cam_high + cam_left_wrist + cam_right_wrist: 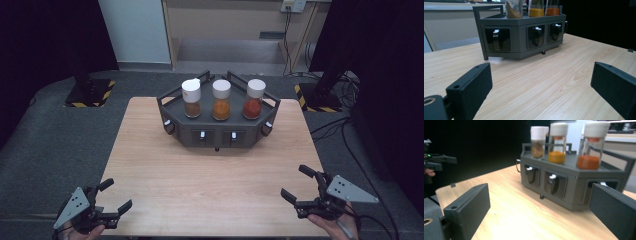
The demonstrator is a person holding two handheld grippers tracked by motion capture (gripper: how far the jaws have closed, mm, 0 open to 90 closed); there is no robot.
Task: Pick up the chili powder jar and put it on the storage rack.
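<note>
Nothing is judged done yet: the left gripper [114, 196] at 7 o'clock and right gripper [296, 184] at 5 o'clock are held wide and empty, well apart from the 3 spice jars [221, 100] standing untouched on the grey rack [218, 134] at the counter's [215, 190] 12 o'clock.

Light wooden table [210, 175], grey carpet floor [60, 145], black curtains [45, 35], pale wall panel [135, 30]
</note>
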